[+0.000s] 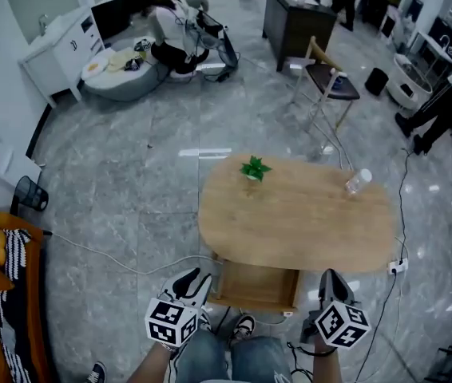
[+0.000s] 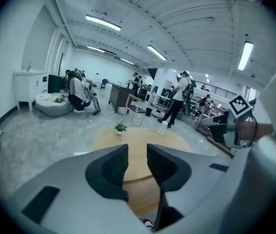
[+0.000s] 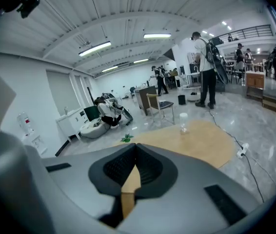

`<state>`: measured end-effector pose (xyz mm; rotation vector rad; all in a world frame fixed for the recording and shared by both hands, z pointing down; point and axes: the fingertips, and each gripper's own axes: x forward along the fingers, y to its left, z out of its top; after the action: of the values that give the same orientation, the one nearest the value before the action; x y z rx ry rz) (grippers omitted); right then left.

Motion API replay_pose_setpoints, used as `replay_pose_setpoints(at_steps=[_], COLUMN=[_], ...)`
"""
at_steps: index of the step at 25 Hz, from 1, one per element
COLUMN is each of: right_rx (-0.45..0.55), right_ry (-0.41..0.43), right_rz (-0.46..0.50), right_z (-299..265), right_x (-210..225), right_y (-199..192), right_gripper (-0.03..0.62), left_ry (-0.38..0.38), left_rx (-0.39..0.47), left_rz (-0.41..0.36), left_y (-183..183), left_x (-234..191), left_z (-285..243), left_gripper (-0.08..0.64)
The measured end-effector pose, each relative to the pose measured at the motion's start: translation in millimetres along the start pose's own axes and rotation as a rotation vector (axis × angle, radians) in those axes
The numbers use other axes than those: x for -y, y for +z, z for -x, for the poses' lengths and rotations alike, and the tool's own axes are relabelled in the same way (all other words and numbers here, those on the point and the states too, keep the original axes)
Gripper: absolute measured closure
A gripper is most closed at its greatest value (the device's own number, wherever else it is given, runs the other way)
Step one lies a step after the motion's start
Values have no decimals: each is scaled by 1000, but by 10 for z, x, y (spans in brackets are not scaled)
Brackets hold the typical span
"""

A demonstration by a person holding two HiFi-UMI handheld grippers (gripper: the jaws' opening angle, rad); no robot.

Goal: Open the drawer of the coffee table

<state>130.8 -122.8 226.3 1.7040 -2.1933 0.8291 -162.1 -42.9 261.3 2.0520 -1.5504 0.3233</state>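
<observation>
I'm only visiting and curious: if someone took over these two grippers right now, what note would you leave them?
Left gripper: jaws slightly apart, nothing between them.
Right gripper: jaws together, empty.
Both are held clear of the coffee table, by the person's legs.
Drawer: pulled out at the table's near edge; a plant and a bottle stand on top.
Done: drawer open. Left: nothing apparent.

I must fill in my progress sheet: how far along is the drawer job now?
Done: the drawer stands pulled out from under the coffee table. In hand: nothing. The left gripper is open and empty, the right gripper is shut on nothing, and neither holds the drawer. Left to do: nothing that I can see.
</observation>
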Motion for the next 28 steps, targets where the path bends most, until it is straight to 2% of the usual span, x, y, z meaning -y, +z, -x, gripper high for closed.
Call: replay_pose_setpoints(at_steps=[4,6,10,13,15,20,28], right_rx=[115,173,279,349,384,413,403], right_ry=[9,18,23,6,-16,-74,-107], right_rz=[24,12,0,1,10,17,2], right_z=[299,447,765,1013,1177,1493,1654], right_x=[-60,-97,-111,-63,0,171,270], right_y=[574,812,1218,1449,1562,1673,1534], right_gripper=[592,592,592,592,592,592,592], left_ry=[83,118,161,167,170,151,107], left_rx=[121,187,295,351,374,401,382], left_rz=[81,96,64,13,-27,-90,-84], left_y=[804,1179,1816,2147,2301,2489,2448], left_x=[-4,-25,-7,47,94,245,393], left_z=[316,501,801,946,990,1003,884], left_gripper=[453,479,512,539,565,566,566])
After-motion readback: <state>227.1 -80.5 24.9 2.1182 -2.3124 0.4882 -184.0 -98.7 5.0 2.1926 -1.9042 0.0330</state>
